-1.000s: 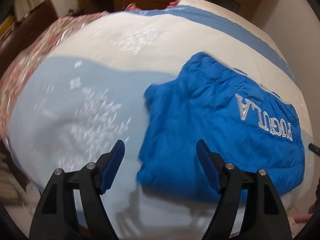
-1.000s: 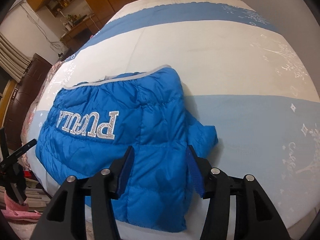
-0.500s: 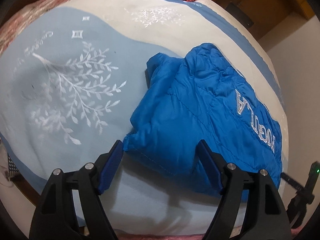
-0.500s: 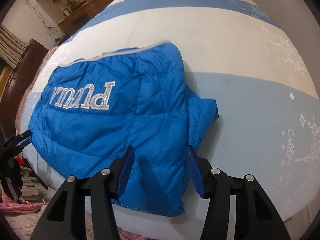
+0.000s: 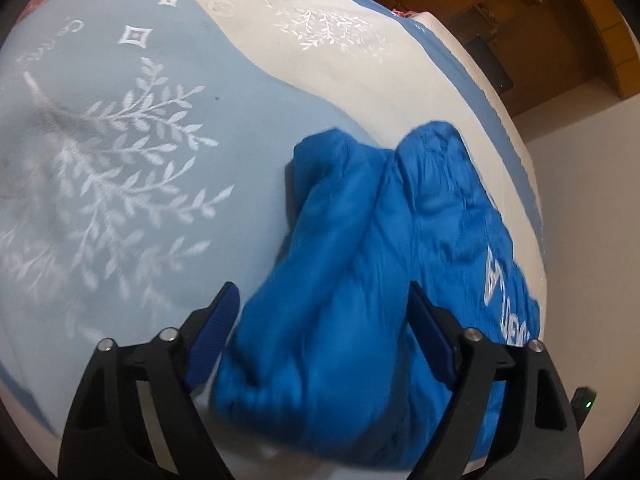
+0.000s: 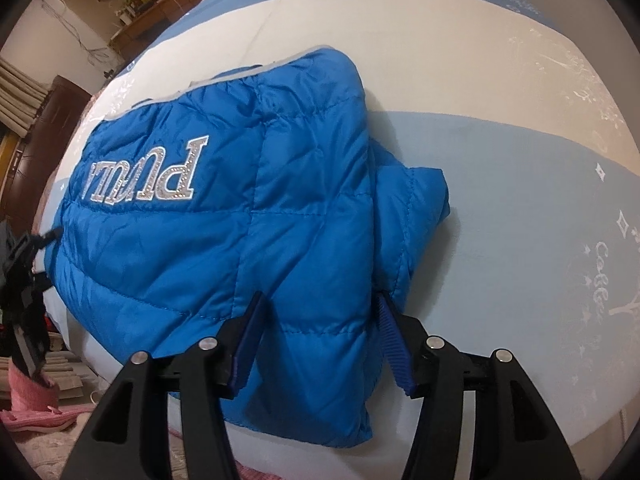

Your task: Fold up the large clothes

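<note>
A folded bright blue quilted jacket [image 6: 224, 240] with silver lettering lies on a bed near its front edge; it also shows in the left wrist view [image 5: 360, 280]. My left gripper [image 5: 324, 328] is open, with its blue-padded jaws either side of the jacket's near left end. My right gripper [image 6: 320, 332] is open, with its jaws either side of the jacket's near edge, close to the tucked sleeve [image 6: 416, 208]. Neither gripper is closed on the cloth.
The bedspread [image 6: 520, 200] has light blue, cream and darker blue bands with white leaf embroidery [image 5: 120, 184]. Wooden furniture [image 5: 560, 20] stands beyond the bed. The other gripper [image 6: 24, 280] shows at the left edge. Pink cloth [image 6: 32, 412] lies on the floor.
Both grippers have moved in closer to the jacket, so that its near edge now lies between the jaws of each. The jaws stay open.
</note>
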A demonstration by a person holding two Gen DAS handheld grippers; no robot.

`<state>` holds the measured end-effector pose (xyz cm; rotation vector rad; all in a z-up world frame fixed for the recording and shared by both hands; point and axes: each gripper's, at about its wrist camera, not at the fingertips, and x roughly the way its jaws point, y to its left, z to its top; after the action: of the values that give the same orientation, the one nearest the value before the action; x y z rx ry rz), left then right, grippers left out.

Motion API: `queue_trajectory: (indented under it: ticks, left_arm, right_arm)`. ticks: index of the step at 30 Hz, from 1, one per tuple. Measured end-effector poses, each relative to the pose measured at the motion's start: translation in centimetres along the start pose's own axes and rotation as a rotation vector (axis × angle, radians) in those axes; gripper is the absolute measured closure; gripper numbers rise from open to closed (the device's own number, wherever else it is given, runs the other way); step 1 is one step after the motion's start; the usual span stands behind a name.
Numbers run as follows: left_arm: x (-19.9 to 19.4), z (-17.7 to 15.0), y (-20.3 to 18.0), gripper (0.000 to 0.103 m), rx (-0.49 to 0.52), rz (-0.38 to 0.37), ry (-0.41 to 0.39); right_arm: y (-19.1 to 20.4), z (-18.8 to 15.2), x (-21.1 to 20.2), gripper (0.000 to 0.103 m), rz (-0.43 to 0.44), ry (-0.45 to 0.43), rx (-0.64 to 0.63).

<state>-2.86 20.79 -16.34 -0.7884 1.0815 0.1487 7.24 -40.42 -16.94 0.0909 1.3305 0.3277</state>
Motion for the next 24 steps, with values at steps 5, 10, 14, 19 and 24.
queue_trajectory:
  ticks: [5,10,14,19,24]
  left_arm:
    - [0.3,0.1,-1.3,0.042,0.036,0.028,-0.004]
    - [-1.1,-0.4,-1.9,0.062,0.046,0.004,-0.014]
    - [-1.6,-0.7,-2.6,0.064,0.097,0.037,-0.024]
    - [0.0,-0.6,-2.2,0.061,0.133,0.081,-0.005]
    - [0.9,-0.6,-2.5,0.058,0.176,0.122,0.005]
  right_arm:
    - [-0.5,0.0,0.3,0.045,0.023,0.011,0.022]
    - [-1.1,0.3,0.6,0.044,0.028,0.027,0.044]
    - [-1.1,0.8,0.8,0.042,0.014,0.035,0.045]
    - [-1.6,1.0,1.4,0.04,0.023,0.044,0.068]
    - [-2.2,0.8,1.7,0.039,0.032,0.049,0.082]
